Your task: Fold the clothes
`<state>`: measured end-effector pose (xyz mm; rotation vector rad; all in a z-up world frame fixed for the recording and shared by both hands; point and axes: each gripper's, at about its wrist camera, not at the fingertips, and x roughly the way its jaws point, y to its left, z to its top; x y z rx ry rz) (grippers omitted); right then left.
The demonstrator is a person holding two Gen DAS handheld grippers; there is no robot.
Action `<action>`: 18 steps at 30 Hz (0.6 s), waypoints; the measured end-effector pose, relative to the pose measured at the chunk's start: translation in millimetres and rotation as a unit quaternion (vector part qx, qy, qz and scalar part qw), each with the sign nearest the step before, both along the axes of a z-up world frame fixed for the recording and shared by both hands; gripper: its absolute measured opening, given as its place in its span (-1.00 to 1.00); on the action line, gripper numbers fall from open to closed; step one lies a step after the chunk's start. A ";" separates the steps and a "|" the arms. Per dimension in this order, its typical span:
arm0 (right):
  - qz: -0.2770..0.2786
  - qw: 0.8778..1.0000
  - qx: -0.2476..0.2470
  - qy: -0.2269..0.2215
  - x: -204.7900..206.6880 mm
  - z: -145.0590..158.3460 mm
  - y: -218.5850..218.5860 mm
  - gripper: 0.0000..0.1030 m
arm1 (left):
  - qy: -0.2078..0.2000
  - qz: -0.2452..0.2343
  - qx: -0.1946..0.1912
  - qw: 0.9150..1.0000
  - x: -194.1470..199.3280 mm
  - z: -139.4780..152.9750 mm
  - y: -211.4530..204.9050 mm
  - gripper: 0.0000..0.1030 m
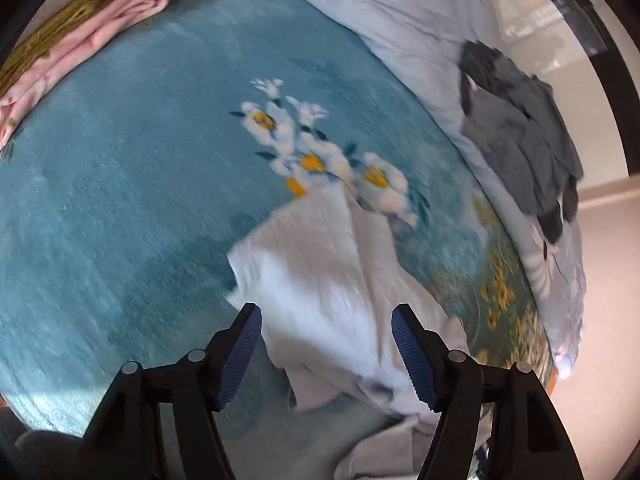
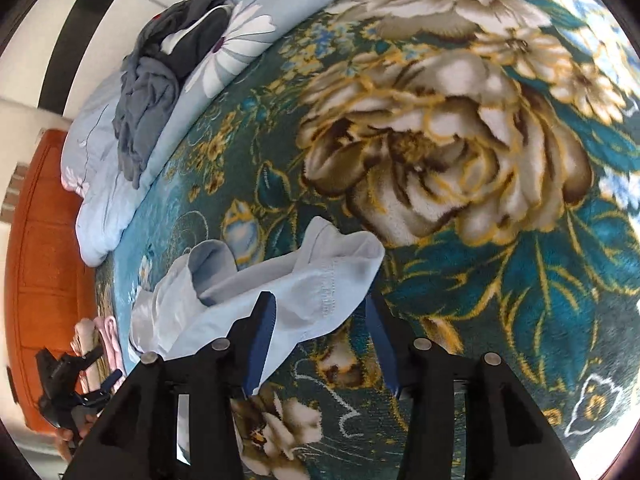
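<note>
Across the bed spreads a teal floral blanket, with a pale blue quilt bunched along its far edge. On that quilt lies a heap of dark grey clothes, well apart from both tongs. A pink folded garment sits at the blanket's far left corner in the left wrist view. Nearer, a pale blue-white garment lies crumpled on the blanket. The left tongs are spread wide above it, the cloth showing between the blue pads but not pinched; this view is blurred. The right tongs are likewise released, jaws apart, with a hemmed edge of the same garment draped against the left-hand pad and the other pad over bare blanket.
</note>
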<state>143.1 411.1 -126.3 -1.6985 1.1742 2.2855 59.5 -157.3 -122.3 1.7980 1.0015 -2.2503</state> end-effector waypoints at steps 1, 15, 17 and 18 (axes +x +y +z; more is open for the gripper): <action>-0.010 1.000 -0.012 -0.006 2.2 -4.3 1.0 -0.06 | -0.006 0.011 0.005 1.000 -5.2 -8.3 -7.7 0.39; -0.075 0.993 -0.085 -0.019 2.6 -28.4 -11.4 -0.06 | -0.013 -0.011 0.002 1.000 -42.3 -54.0 3.1 -0.07; -0.083 0.993 -0.083 -0.020 -0.2 -28.3 -12.1 -0.06 | -0.008 -0.038 -0.014 0.999 -44.7 -47.6 9.4 -0.48; -0.087 0.993 -0.082 -0.022 -2.1 -28.3 -12.3 -0.06 | 0.000 -0.053 -0.026 0.998 -44.8 -42.1 12.8 -0.58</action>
